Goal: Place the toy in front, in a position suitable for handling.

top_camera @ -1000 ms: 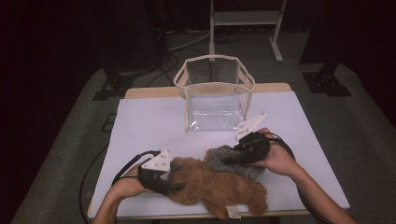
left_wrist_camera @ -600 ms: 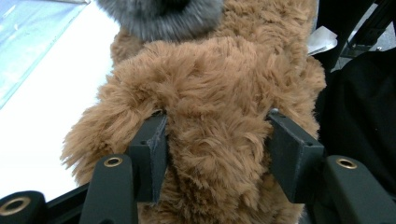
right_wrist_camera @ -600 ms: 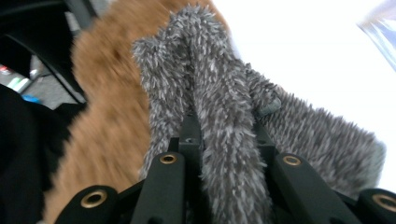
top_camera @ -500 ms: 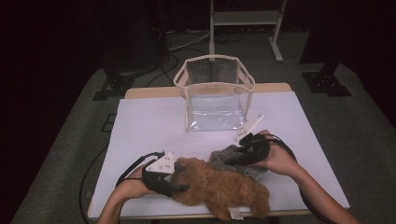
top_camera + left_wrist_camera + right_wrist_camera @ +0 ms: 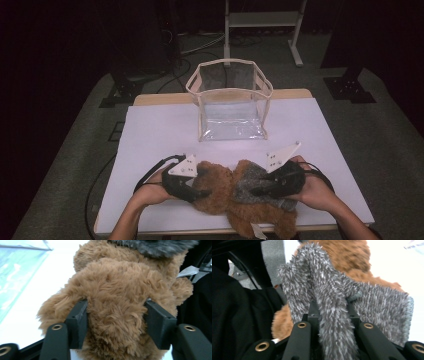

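Two grippers work at the near edge of a white table (image 5: pixel 165 125), which stands on grey carpet in a dark room; a pale metal stand (image 5: pixel 260 20) rises behind it and black cables trail over the floor. We see a clear bag with cream trim (image 5: pixel 231 102) upright at the table's middle, well apart from the work and open at the top. Nearer us lies a brown plush toy (image 5: pixel 220 187), with a grey fuzzy cloth (image 5: pixel 252 182) draped over its right part. Our left gripper (image 5: pixel 116 312) straddles a bulge of brown fur; its jaws have just been opening, though the pads rest against the pile. Our right gripper (image 5: pixel 330 307) is clenched on a fold of the cloth.
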A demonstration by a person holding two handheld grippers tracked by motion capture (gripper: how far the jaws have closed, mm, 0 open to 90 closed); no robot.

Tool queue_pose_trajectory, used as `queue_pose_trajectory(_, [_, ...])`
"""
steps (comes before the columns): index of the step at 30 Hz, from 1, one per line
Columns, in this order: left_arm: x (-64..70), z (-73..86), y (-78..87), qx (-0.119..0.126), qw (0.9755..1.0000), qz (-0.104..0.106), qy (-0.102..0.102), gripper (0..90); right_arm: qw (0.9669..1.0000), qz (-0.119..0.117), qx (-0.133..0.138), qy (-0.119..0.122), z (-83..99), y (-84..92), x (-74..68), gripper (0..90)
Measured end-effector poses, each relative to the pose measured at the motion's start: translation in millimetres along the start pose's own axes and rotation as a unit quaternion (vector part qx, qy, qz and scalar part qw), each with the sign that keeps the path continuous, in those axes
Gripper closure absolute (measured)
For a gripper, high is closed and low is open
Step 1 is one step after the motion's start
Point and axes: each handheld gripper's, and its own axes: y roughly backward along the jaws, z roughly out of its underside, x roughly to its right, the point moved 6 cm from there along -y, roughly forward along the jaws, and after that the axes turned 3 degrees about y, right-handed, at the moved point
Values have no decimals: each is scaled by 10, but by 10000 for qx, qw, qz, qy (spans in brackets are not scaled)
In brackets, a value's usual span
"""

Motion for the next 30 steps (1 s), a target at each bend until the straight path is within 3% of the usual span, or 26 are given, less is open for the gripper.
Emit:
queue_pose_trajectory(5, [29, 71, 72, 39, 10000, 69, -17, 344, 9998, -4, 10, -188, -11, -17, 215, 722])
queue_pose_trajectory(9, [62, 64, -41, -82, 9999, -13, -78, 318, 9997, 48, -5, -255, -67, -54, 345, 720])
queue_pose_trajectory(11, [37, 39, -142, -174, 9997, -173, 13, 326, 9996, -13, 46, -288, -97, -62, 354, 721])
queue_pose_trajectory(15, [-85, -49, -273, -59, 9979, -501, 416, 370, 9996, 126, 217, -160, -212, 68, 274, 723])
queue_pose_trajectory(20, [-196, -133, -372, -110, 9955, -796, 503, 382, 9996, 177, 200, -71, -193, 157, 72, 721])
queue_pose_trajectory(25, [-236, -111, -389, -85, 9942, -874, 615, 384, 9994, 145, 233, -187, 15, 233, -137, 722])
queue_pose_trajectory(28, [-231, -107, -390, -74, 9944, -842, 627, 383, 9990, 278, 172, -309, 145, 248, -194, 727])
queue_pose_trajectory(30, [-209, -111, -386, -80, 9954, -731, 613, 378, 9986, 455, 22, -268, 196, 226, -185, 730])
